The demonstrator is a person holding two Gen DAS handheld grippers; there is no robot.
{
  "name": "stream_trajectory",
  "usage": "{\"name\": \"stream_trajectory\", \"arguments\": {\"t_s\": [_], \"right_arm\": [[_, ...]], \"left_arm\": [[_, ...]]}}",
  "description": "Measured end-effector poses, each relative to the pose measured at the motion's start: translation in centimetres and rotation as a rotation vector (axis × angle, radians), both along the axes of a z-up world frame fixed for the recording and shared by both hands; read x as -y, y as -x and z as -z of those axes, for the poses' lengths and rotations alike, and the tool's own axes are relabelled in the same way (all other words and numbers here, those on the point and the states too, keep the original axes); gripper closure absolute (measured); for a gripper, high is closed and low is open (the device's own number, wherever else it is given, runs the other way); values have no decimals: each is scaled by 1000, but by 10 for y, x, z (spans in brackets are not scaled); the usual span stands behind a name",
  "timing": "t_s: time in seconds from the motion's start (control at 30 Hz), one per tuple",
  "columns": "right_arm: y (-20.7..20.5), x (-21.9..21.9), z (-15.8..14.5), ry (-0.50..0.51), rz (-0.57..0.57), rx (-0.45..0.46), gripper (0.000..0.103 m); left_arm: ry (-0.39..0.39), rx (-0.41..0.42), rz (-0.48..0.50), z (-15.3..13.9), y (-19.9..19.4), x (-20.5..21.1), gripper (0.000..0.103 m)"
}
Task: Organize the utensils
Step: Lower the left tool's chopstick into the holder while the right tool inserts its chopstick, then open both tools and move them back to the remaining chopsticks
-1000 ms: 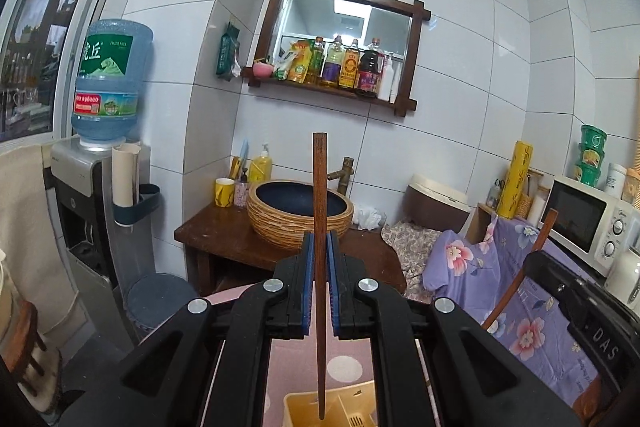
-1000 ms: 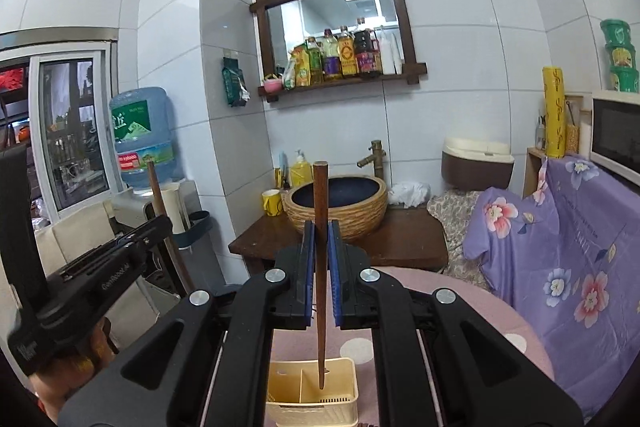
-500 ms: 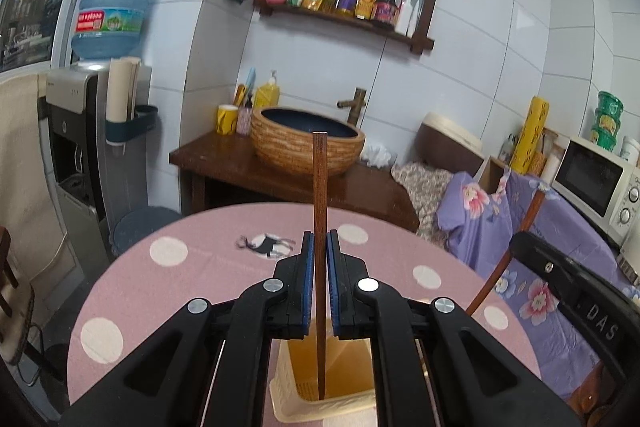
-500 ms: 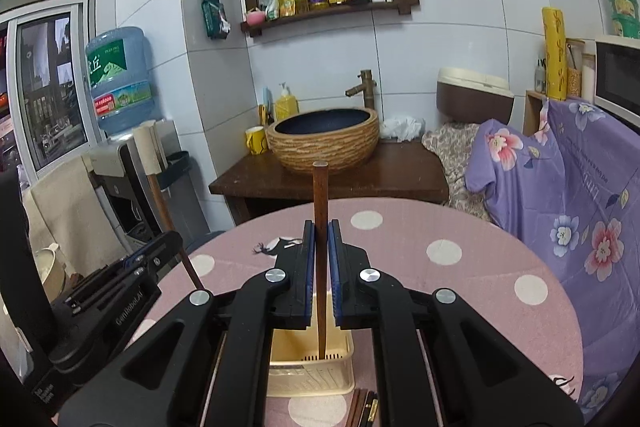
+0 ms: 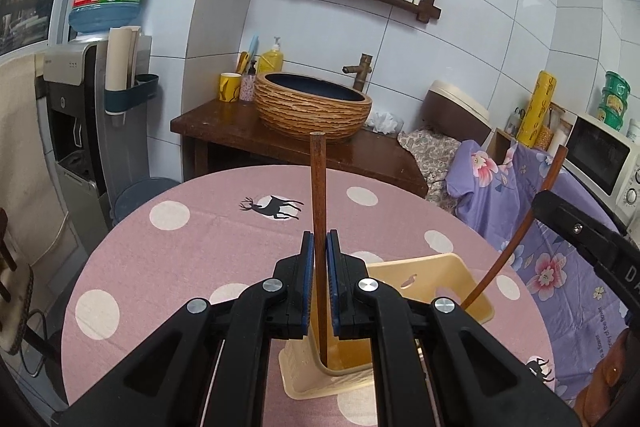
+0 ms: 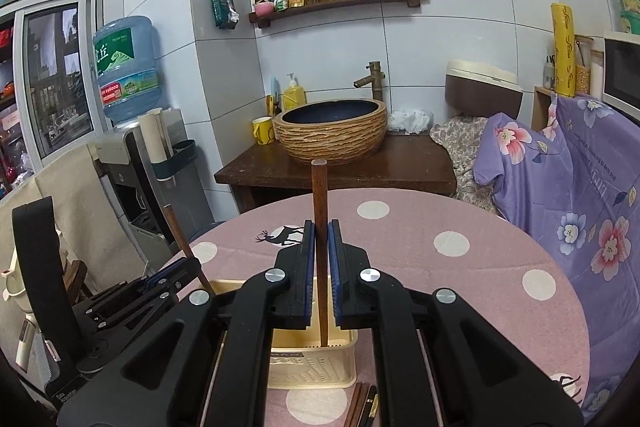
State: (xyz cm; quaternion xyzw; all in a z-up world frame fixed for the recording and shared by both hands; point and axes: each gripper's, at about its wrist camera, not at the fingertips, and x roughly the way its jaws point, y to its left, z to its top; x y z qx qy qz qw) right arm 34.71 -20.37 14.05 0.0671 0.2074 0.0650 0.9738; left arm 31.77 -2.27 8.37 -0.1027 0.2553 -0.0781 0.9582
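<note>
My left gripper pinches a brown wooden chopstick; my right gripper pinches another brown stick over the cream plastic basket.

White-tiled walls, possibly glazed window left

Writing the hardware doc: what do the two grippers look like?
Both match: the left gripper and right gripper have matte black angular plastic bodies, silver round screw heads and fingers lined with blue pads. White lettering marks their sides. No cables or sleeves visible.
</note>
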Motion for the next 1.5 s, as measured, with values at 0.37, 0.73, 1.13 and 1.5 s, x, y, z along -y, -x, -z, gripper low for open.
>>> {"name": "stream_trajectory", "arguments": {"t_s": [0.37, 0.73, 1.13, 1.5], "right_arm": [[50, 4, 7, 36, -2, 123, 40], [98, 15, 58, 62, 27, -36, 31], [120, 42, 139, -13, 104, -287, 31], [120, 36, 173, -32, 50, -391, 44]], "left_arm": [[-3, 53, 4, 0, 53, -6, 30], [-35, -84, -1, 50, 101, -28, 13], [19, -308, 32, 111, 110, -44, 38], [115, -412, 91, 130, 93, -25, 49]]}}
